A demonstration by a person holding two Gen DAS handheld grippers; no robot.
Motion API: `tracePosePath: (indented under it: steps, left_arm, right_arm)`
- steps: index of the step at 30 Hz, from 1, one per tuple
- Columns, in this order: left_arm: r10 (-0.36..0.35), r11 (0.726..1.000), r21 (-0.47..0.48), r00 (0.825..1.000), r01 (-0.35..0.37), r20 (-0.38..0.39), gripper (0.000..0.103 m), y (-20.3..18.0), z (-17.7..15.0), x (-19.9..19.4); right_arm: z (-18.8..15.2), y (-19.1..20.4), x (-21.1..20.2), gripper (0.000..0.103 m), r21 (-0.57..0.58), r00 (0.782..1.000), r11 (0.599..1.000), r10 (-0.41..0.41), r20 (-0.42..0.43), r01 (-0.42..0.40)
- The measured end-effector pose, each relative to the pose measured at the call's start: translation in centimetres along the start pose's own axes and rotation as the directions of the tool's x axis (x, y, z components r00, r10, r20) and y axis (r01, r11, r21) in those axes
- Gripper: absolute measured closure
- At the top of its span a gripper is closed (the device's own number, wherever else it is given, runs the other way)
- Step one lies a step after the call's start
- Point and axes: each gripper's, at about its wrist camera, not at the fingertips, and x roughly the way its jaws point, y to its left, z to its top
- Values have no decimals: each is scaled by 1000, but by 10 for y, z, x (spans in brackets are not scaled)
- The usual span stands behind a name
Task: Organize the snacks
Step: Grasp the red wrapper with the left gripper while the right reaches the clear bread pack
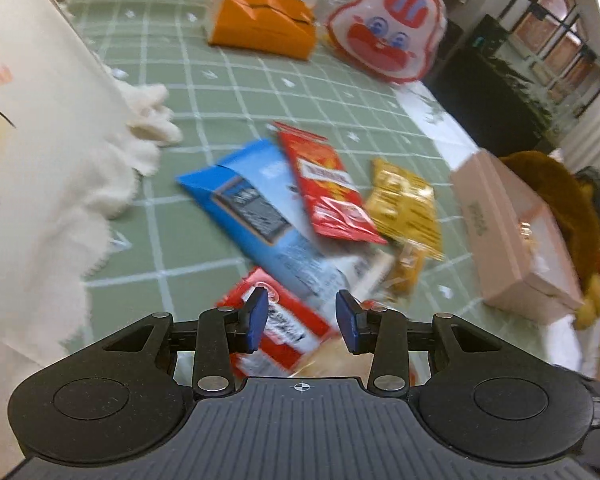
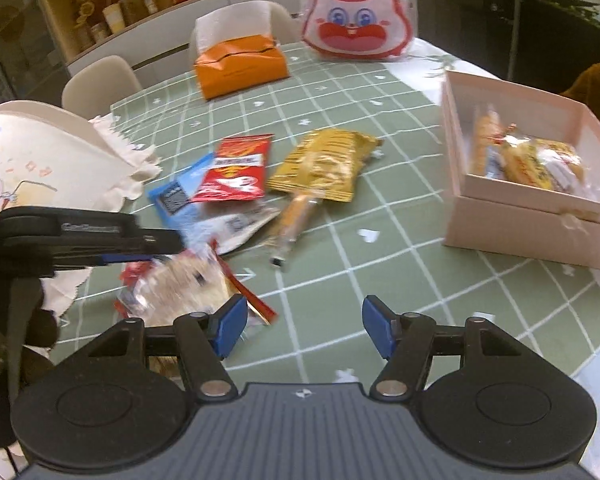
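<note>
— Left tool (image 1: 302, 322), jaws apart and empty, hangs right over the clear cracker pack (image 2: 188, 284). Right tool (image 2: 300, 330)?

— Wide open too, pack off to its left. Farther out, remaining snacks (image 2: 236, 168); pink box (image 2: 516, 216) sits right.

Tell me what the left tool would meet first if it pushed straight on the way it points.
Probably the red-and-white snack packet lying between and just past the open fingertips of the left tool, partly over a clear-wrapped pastry. The blue packet lies beyond. Motion blur makes depth uncertain.
</note>
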Motion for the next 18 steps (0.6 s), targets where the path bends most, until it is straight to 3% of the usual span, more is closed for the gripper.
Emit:
tracePosePath:
  steps: [3, 8, 13, 18]
  left_arm:
    - [-50, 999, -3, 998, 50, -27, 61, -5, -3, 4]
    - [-33, 999, 21, 999, 33, -24, 61, -11, -6, 3]
    - [74, 995, 68, 997, -75, 20, 61, -12, -6, -9]
    - [189, 976, 103, 981, -192, 41, 61, -8, -8, -15]
  right_arm:
    - [2, 10, 3, 39, -26, 1000, 1000, 2, 2, -2]
    - [4, 22, 8, 39, -61, 1000, 998, 22, -5, -22]
    - [2, 30, 15, 39, -94, 999, 995, 25, -24, -27]
    - [-4, 26, 19, 35, -110, 1000, 994, -1, -23, -1]
